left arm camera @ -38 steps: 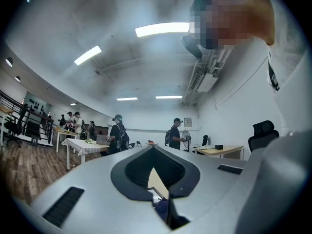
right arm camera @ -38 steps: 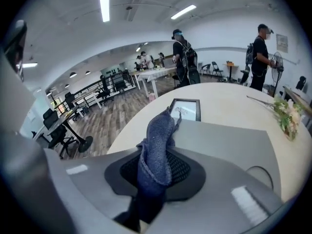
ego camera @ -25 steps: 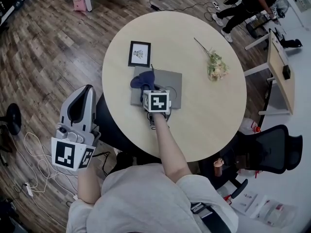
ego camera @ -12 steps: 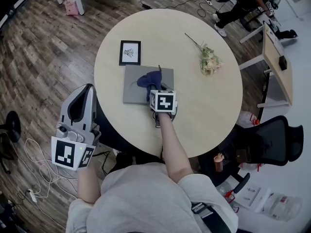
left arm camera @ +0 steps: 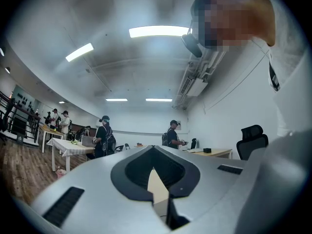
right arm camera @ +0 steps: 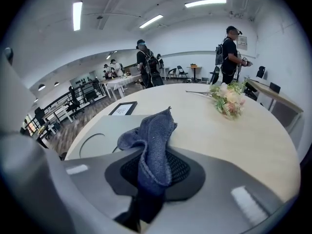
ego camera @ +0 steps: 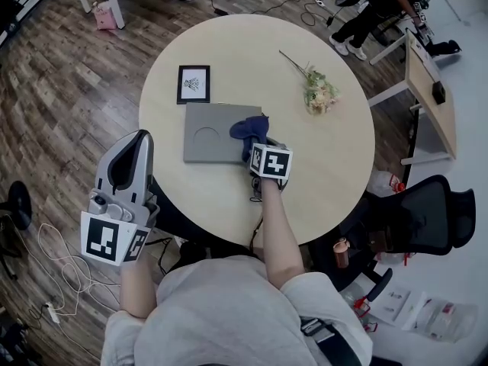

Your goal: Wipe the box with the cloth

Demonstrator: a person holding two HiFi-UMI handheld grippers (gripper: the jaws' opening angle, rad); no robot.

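Note:
A flat grey box [ego camera: 212, 133] with a round mark on its lid lies on the round table [ego camera: 328, 166]. A dark blue cloth [ego camera: 249, 129] rests bunched on the box's right end. My right gripper [ego camera: 258, 146] is shut on the cloth and points down at the box edge. In the right gripper view the cloth [right arm camera: 153, 130] stands up from the closed jaws of the right gripper [right arm camera: 155, 173], with the box [right arm camera: 97, 139] behind it to the left. My left gripper [ego camera: 136, 139] hangs off the table's left side, jaws together and empty; in its own view the left gripper [left arm camera: 154, 173] points out across the room.
A small framed picture [ego camera: 193, 84] lies beyond the box, and a flower sprig [ego camera: 316, 90] lies at the table's far right. A black office chair [ego camera: 427, 219] stands to the right. Several people stand at desks further back [right arm camera: 229, 48].
My right gripper has dragged the cloth from the left part of the box lid to its right end. The left gripper keeps its place beside the table.

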